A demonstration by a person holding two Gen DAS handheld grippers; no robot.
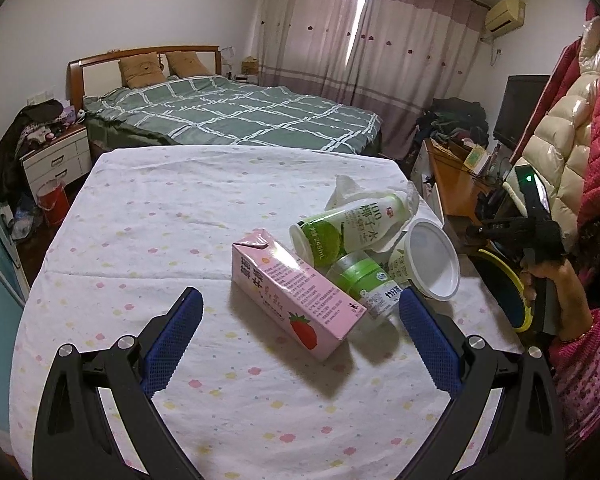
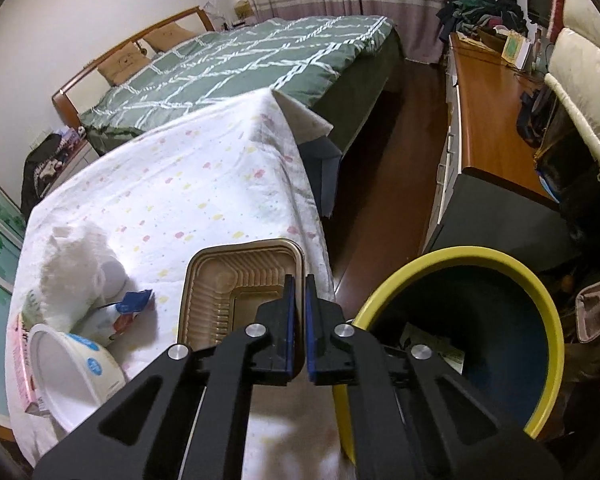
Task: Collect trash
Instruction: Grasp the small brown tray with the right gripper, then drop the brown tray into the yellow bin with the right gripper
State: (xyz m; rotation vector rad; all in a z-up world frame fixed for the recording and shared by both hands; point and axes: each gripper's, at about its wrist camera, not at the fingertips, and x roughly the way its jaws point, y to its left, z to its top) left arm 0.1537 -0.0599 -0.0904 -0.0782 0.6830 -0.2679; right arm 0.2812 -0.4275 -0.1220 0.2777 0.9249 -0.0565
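Dim indoor light; fisheye-warped edges

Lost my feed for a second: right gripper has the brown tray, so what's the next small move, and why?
Probably swing the right gripper a little to its right and release over the yellow-rimmed bin. Its pads are pinched on the rim of the brown tray, which sits above the table edge, and the open bin is right beside it. The left gripper is open, near the pink carton.

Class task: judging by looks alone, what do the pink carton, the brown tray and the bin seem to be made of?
Pink carton: likely coated paperboard, with sharp folded edges and a smooth printed face.
Brown tray: likely thin moulded plastic, glossy with ribbed walls, pinched by the right gripper.
Bin: looks like plastic, with a smooth yellow rim and dark inside; uncertain.
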